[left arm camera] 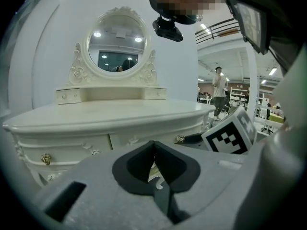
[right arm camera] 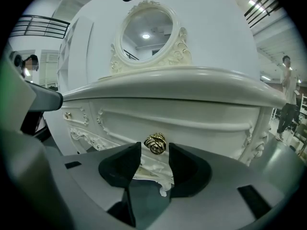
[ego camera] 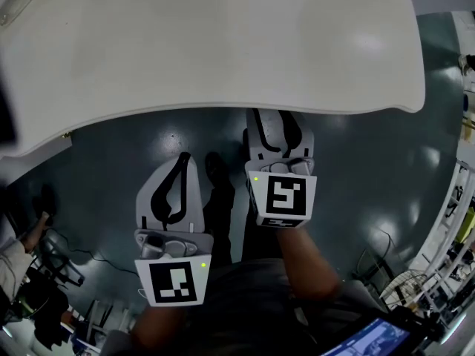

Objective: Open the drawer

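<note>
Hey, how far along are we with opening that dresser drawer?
Done: the right tool is lined up on the gold rose knob, jaws open to either side and not gripping it. In hand: the approach to that knob. Left: grip it and pull, since the drawer front sits flush and shut. The left tool is shut and empty.

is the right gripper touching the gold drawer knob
Apart. The right gripper view shows the gold knob between the right gripper's open fingers, a clear gap on each side.

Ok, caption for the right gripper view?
Right gripper, jaws apart, lined up on the gold rose knob of the white drawer.
</note>
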Demonstrator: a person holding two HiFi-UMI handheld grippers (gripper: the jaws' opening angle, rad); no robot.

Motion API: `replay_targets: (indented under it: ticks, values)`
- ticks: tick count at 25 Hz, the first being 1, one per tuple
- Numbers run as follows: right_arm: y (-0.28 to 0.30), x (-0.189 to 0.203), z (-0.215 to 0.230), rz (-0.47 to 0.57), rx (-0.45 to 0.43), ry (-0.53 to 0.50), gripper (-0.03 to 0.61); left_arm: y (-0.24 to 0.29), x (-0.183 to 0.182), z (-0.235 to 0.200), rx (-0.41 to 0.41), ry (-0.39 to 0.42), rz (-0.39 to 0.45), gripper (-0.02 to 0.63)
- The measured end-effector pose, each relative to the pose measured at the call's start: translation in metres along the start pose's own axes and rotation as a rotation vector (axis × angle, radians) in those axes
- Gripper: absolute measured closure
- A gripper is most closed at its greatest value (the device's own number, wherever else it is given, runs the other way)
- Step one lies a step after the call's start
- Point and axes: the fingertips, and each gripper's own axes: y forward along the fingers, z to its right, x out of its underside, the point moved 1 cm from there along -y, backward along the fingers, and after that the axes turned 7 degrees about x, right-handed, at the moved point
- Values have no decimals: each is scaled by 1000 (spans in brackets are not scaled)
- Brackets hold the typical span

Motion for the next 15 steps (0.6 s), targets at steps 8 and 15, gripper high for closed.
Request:
replay_targets:
  ticks: [8, 15]
  values:
    - [3, 2, 9, -20, 64, 49, 420, -2, 2, -1, 3, -1, -7, 599]
    - [3, 3, 14, -20, 64, 76, 443, -6, 4, -4, -3, 1, -6, 598]
